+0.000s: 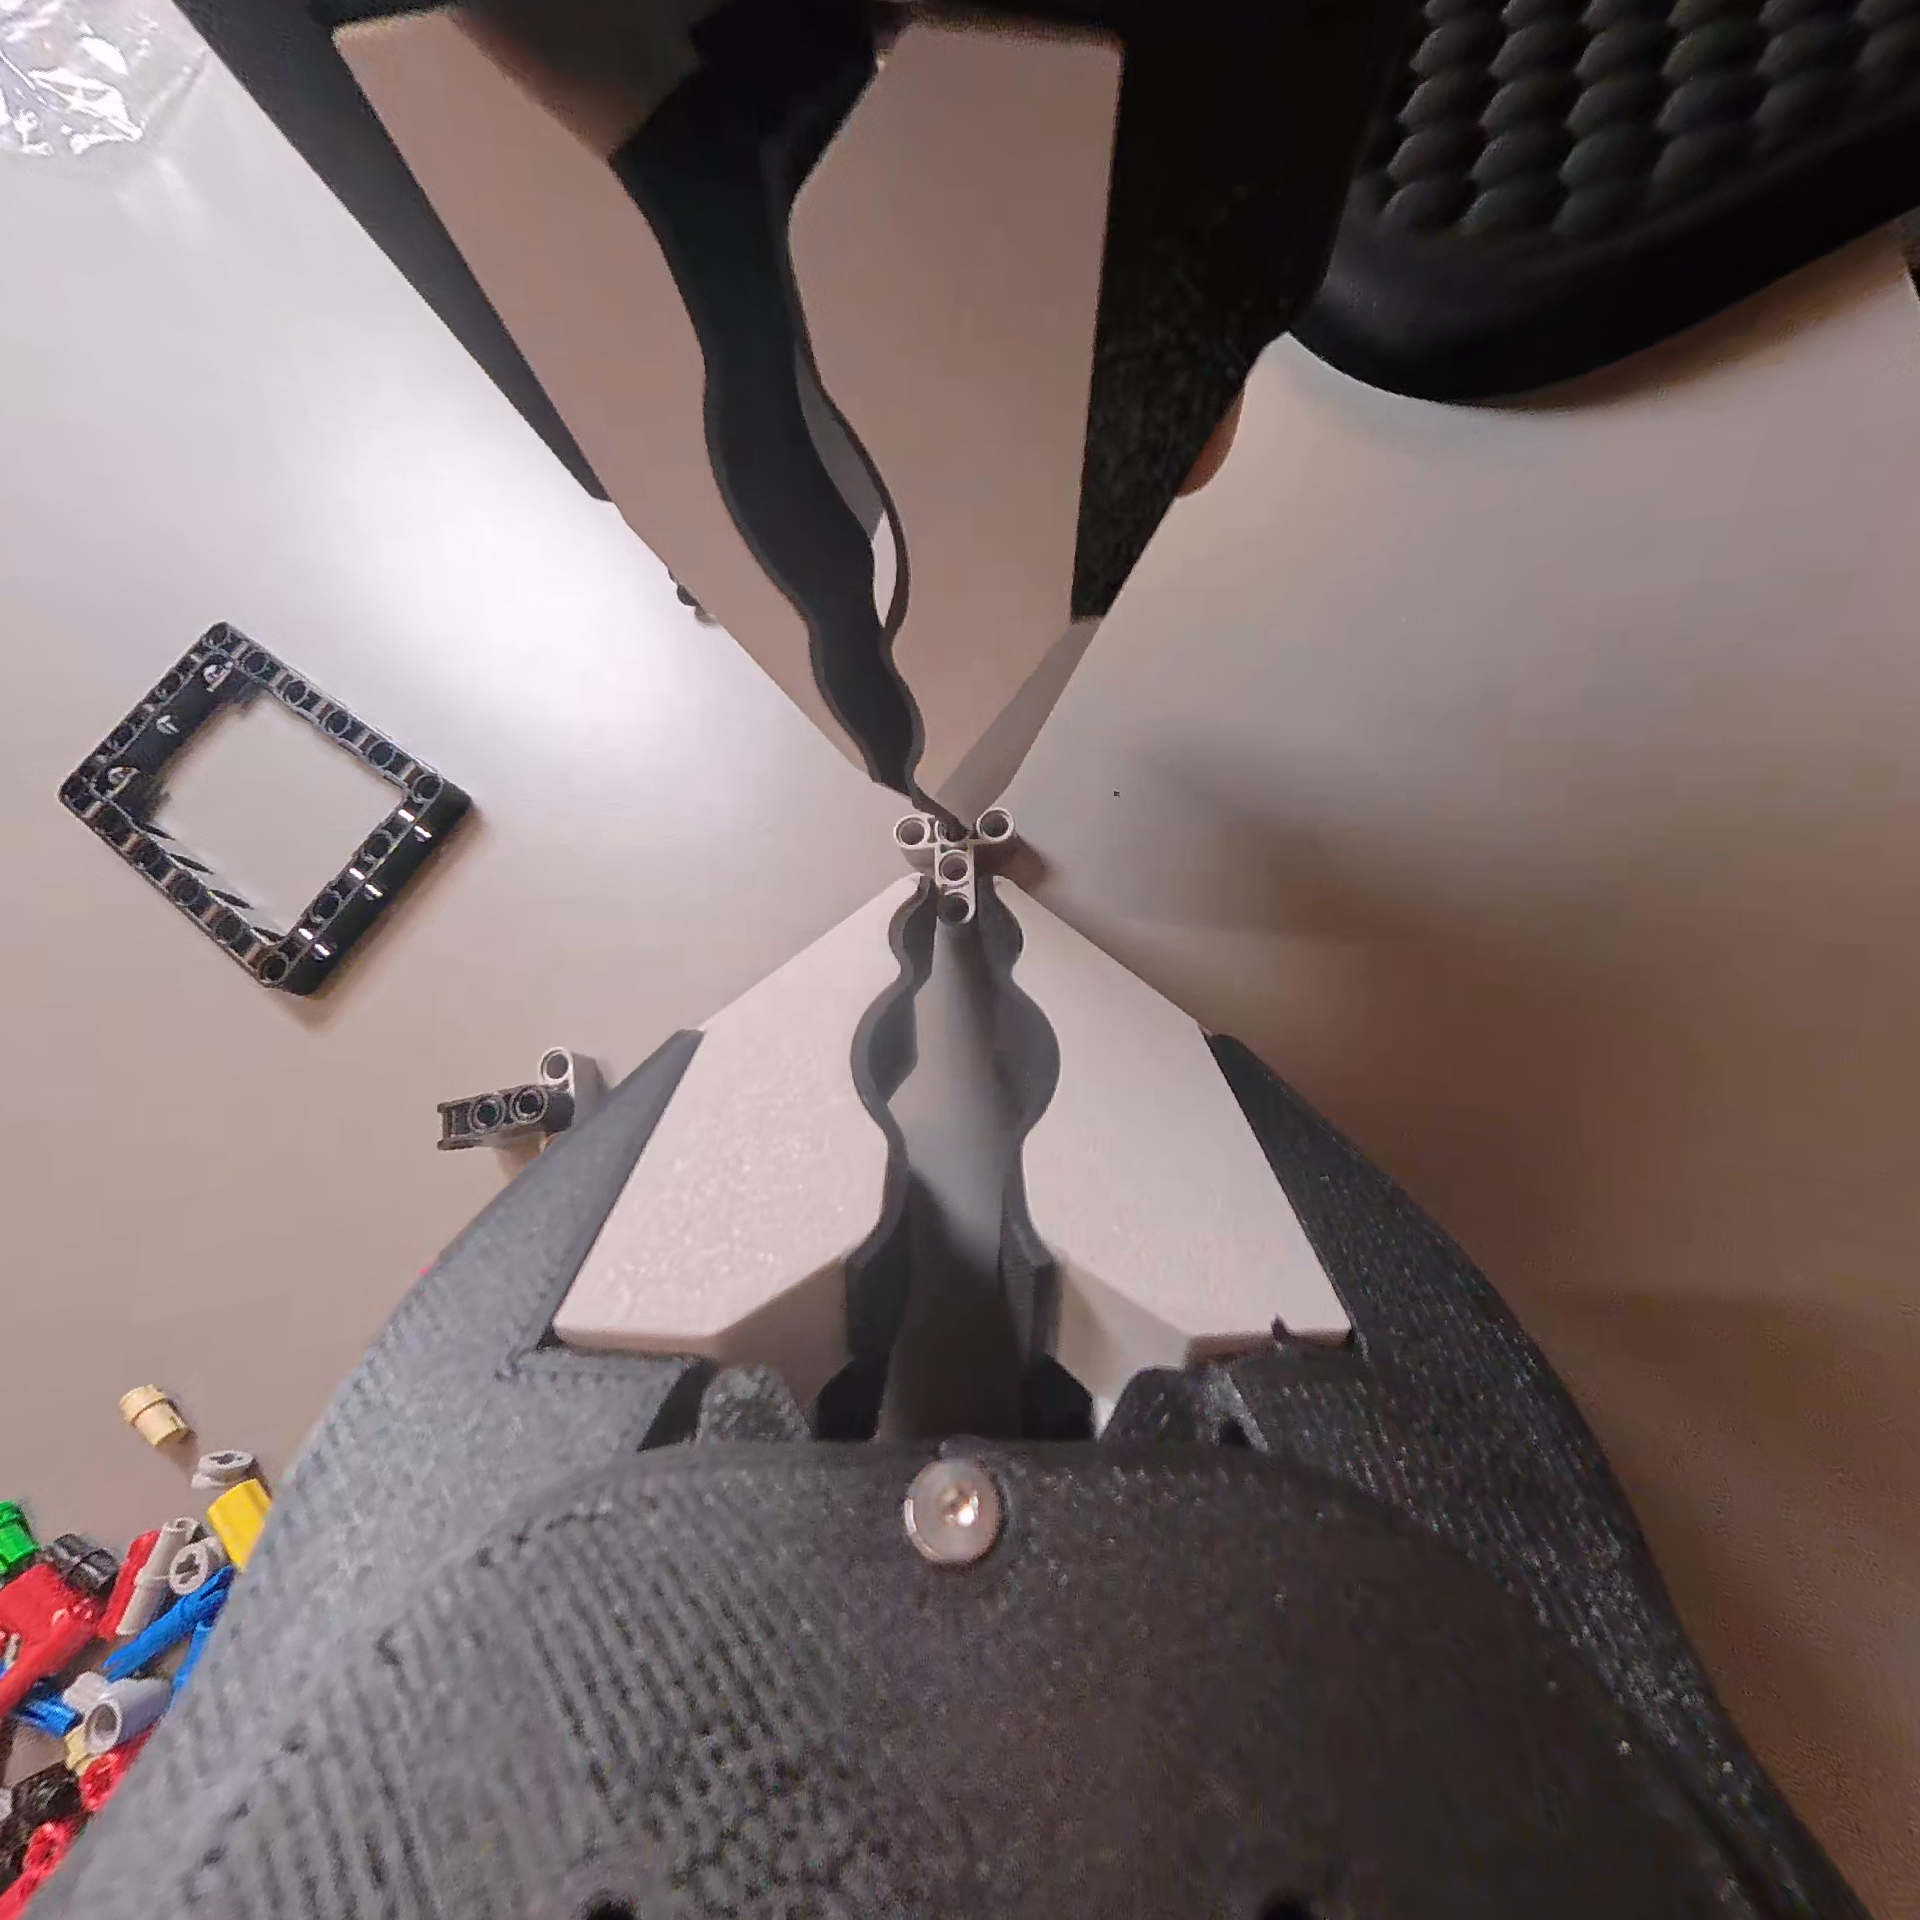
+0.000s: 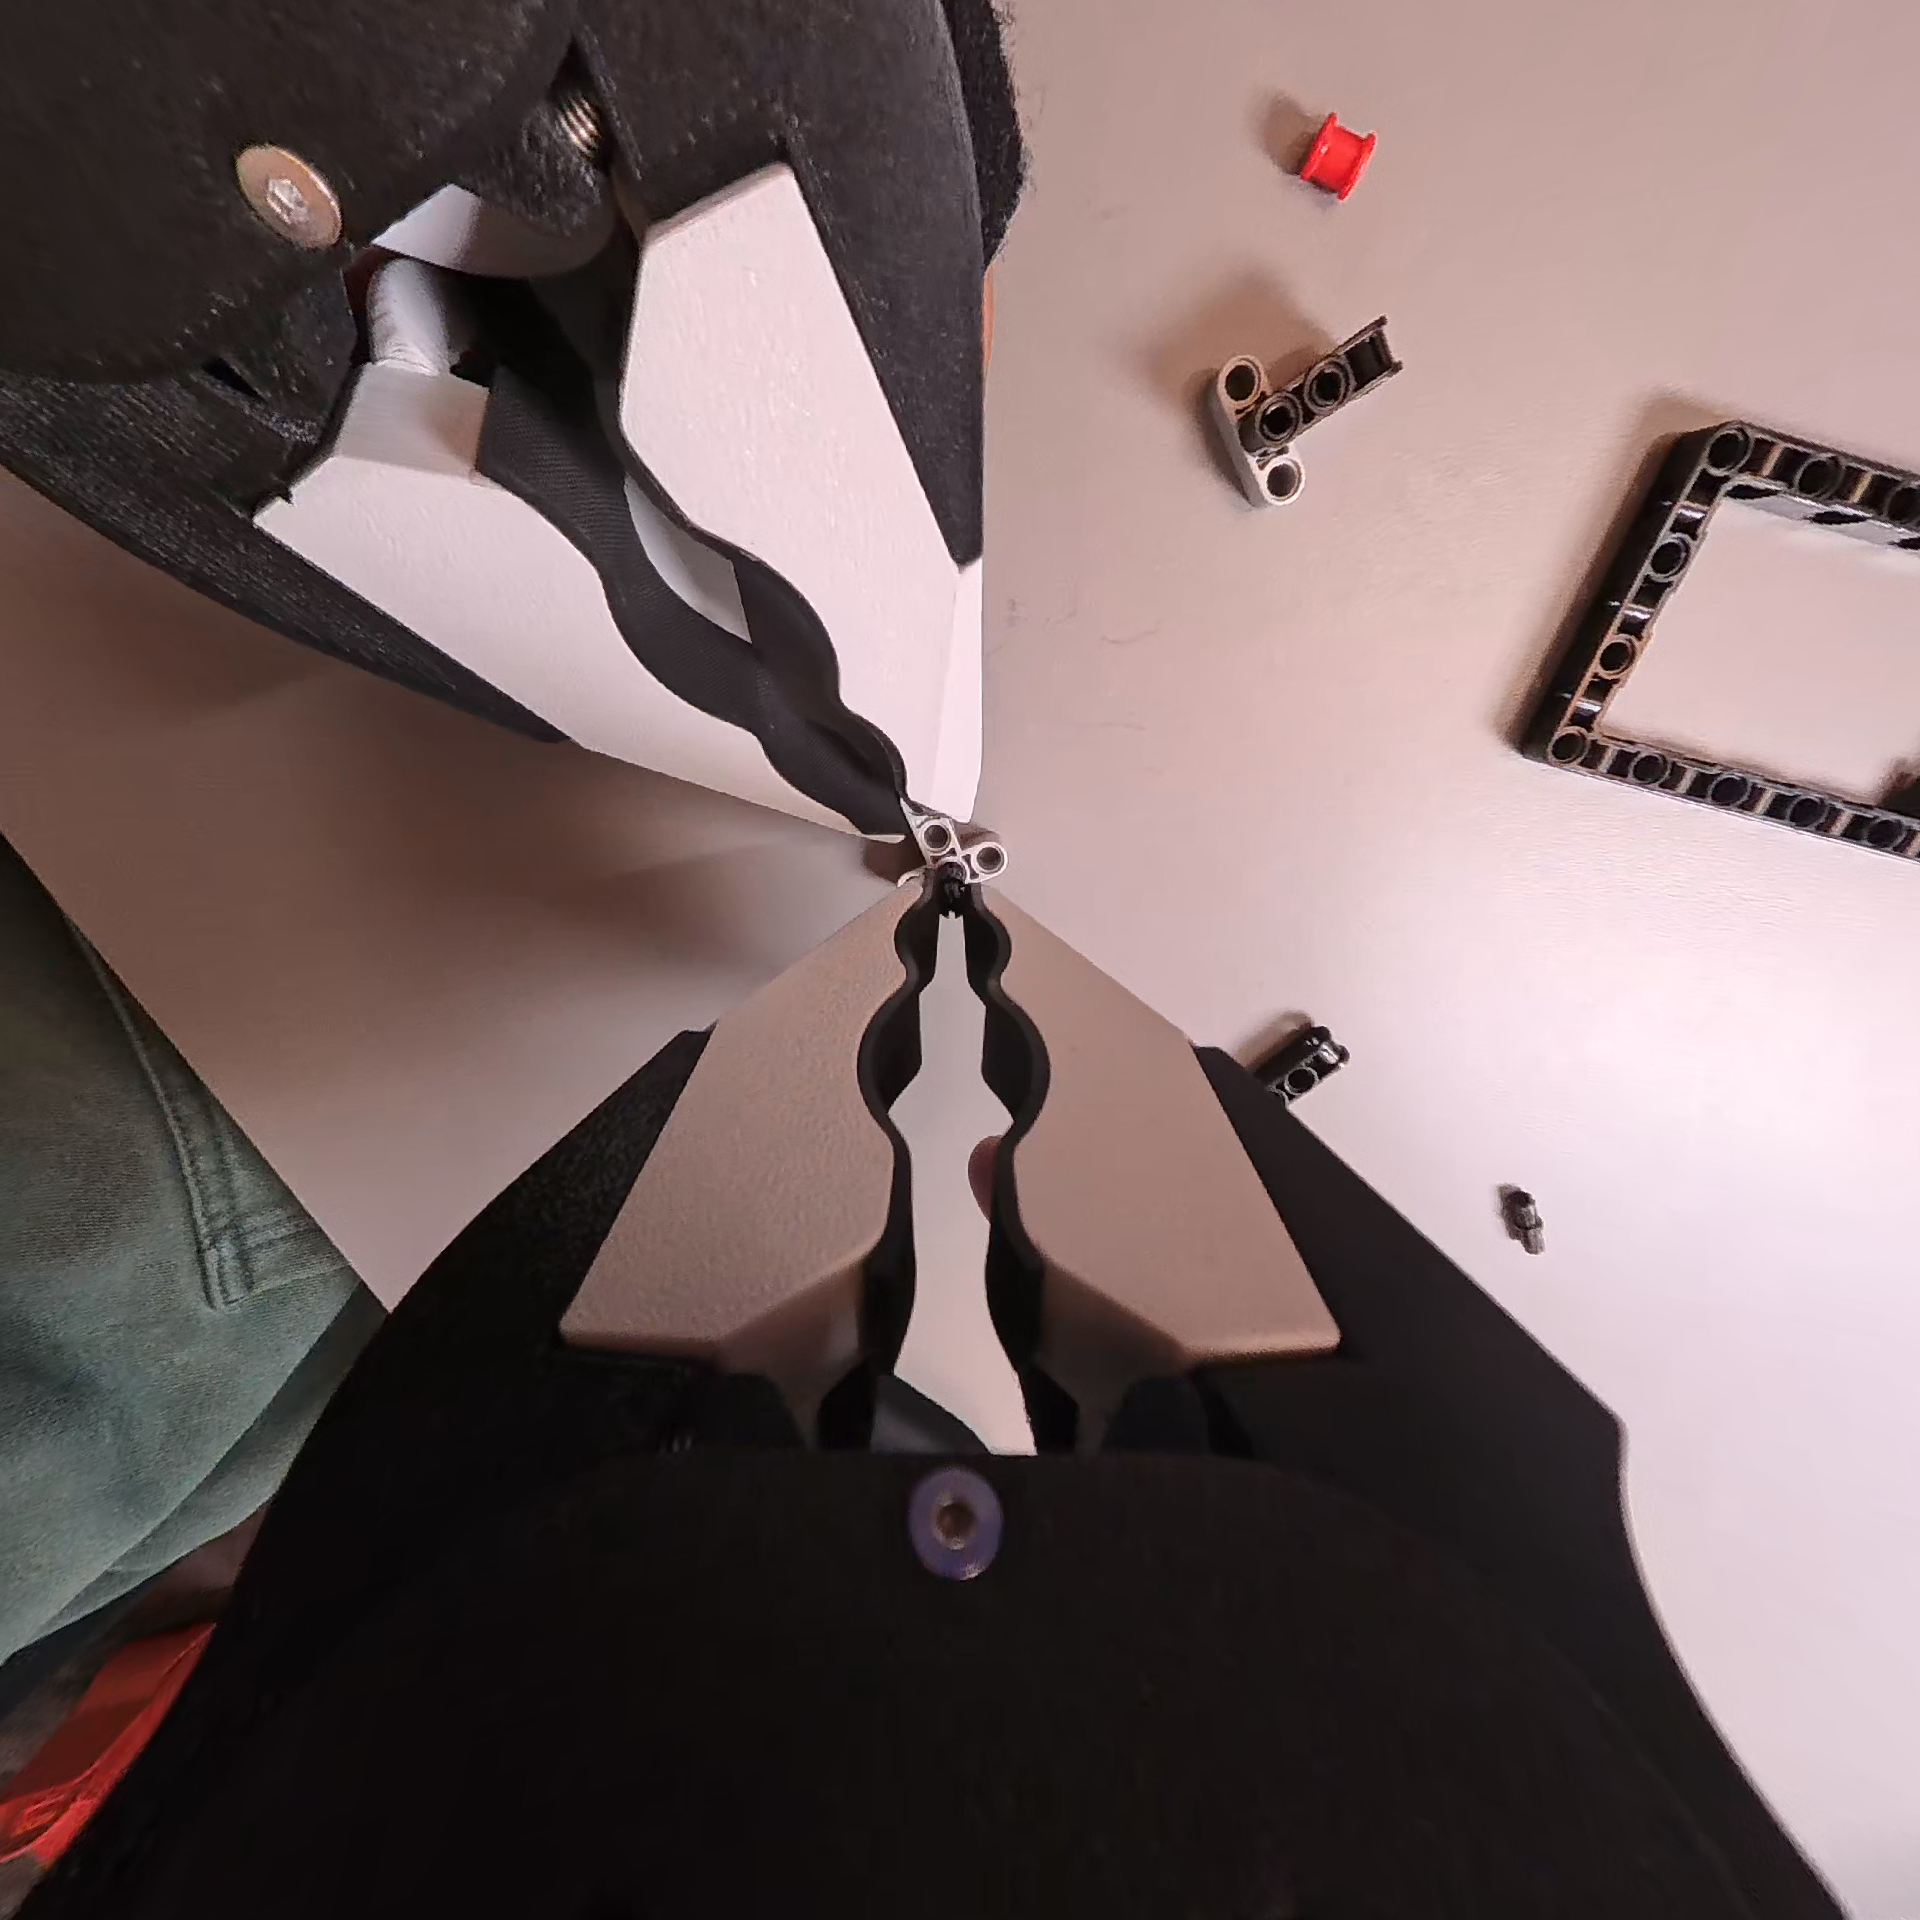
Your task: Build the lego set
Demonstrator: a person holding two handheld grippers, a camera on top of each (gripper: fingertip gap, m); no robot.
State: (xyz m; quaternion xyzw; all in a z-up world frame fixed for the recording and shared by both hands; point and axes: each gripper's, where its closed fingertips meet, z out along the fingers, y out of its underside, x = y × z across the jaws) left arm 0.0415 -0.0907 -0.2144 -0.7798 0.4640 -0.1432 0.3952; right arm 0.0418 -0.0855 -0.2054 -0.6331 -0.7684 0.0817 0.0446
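My left gripper is shut on a small grey T-shaped beam and holds it above the pale table. My right gripper is shut on a small black pin, whose tip touches the grey beam. The two grippers meet tip to tip; the right one enters the left wrist view from the top, and the left one enters the right wrist view from the upper left. A black square frame lies flat on the table.
A grey and black beam assembly lies near the frame. A red bush and two loose black pins lie on the table. A pile of coloured pieces is at lower left. A black chair stands beyond the table edge. The tips of both grippers are at nearly the same place. The left tips stand about 11 cm off the red bush.
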